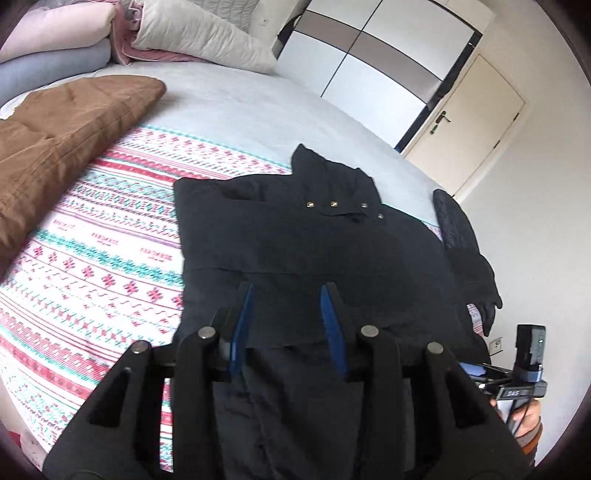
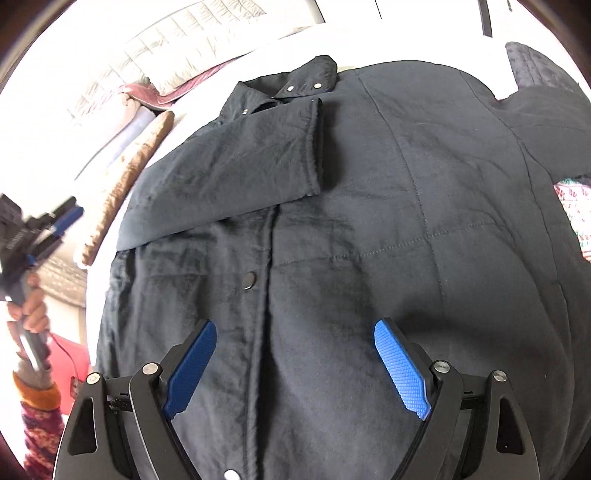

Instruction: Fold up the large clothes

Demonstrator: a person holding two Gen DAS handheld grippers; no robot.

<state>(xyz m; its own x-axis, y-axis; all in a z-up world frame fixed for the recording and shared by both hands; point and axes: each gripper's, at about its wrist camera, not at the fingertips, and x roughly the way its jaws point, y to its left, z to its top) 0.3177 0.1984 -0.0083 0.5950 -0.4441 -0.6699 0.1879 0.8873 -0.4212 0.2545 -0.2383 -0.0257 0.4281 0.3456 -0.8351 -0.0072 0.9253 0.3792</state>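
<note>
Dark jacket (image 2: 369, 206) spread front-up on patterned bedspread (image 1: 96, 258), one sleeve (image 2: 236, 162) folded across chest. Left gripper (image 1: 288, 295) part open, empty; right gripper (image 2: 295, 336) wide, empty, above placket. Next: pinch far sleeve's cuff, fold inward flat

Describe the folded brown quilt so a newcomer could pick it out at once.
Start at the bed with the grey sheet and patterned blanket. Beside the black jacket, toward the pillows, lies the brown quilt. It is the only brown, stitched, padded bundle there.
</note>
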